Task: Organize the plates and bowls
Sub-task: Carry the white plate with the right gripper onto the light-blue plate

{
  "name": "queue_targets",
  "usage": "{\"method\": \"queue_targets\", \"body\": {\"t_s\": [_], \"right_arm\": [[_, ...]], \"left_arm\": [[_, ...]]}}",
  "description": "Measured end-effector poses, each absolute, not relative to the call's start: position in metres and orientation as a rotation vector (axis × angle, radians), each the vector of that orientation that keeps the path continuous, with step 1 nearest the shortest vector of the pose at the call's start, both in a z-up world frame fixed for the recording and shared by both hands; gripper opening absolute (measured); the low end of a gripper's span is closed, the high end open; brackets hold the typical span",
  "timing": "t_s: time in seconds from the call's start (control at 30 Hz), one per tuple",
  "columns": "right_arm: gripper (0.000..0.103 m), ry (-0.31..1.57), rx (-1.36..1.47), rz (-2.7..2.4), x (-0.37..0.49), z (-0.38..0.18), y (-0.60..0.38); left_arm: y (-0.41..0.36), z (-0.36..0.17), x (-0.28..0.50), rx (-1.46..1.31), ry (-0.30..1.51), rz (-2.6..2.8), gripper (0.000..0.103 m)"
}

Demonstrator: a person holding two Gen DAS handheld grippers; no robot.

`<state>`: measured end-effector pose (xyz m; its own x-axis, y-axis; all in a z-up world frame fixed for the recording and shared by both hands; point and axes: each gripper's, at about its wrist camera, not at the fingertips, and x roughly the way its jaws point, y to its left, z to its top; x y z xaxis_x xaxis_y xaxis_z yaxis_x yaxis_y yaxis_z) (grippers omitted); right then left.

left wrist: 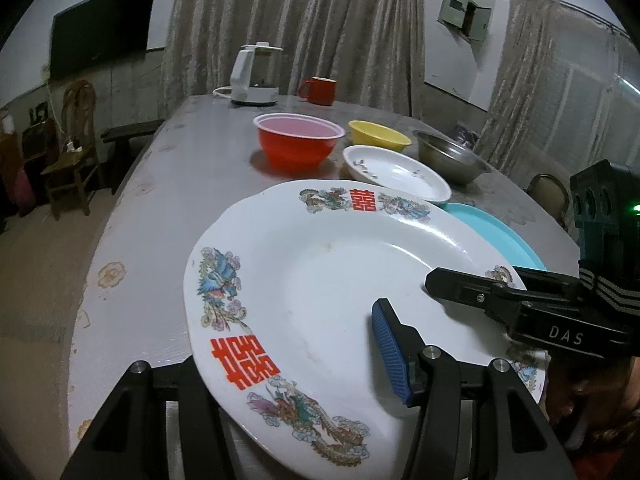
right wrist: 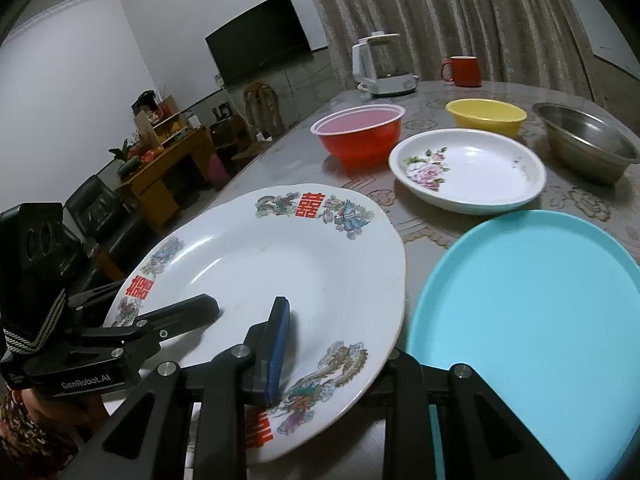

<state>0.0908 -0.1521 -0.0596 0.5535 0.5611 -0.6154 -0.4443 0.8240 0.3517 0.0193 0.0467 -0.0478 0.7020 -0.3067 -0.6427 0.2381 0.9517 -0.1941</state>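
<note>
A large white plate with dragon, phoenix and red characters [left wrist: 320, 280] fills the near table; it also shows in the right wrist view [right wrist: 280, 264]. Both grippers grip its near rim, one finger above and one below. My left gripper [left wrist: 320, 360] has a blue-padded finger [left wrist: 390, 352] on top of the plate. My right gripper [right wrist: 320, 360] has a blue-padded finger [right wrist: 278, 344] on top of it. A teal plate [right wrist: 520, 328] lies right of it. Behind stand a floral white plate [right wrist: 468, 170], a red bowl [right wrist: 360, 132], a yellow bowl [right wrist: 486, 116] and a steel bowl [right wrist: 584, 140].
A white kettle [right wrist: 382, 66] and a red mug [right wrist: 462, 70] stand at the table's far end. The table [left wrist: 180, 168] has a patterned grey cover and its left edge drops to the floor. Chairs and a wooden cabinet [right wrist: 168, 168] stand to the left.
</note>
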Motion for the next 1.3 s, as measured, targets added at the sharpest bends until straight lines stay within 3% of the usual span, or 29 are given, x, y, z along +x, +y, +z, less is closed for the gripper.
{"method": "queue_targets", "body": {"t_s": [0.9,1.3], "right_arm": [[0.026,0.766,0.25,0.404,0.053,-0.045,-0.255],[0.026,0.801,0.326,0.307,0.057,-0.056,-0.306]], "left_arm": [[-0.057,-0.028,0.025,-0.015,0.752,-0.509,0.057],[-0.104,-0.039,0.05,0.003,0.855,-0.59,0.057]]}}
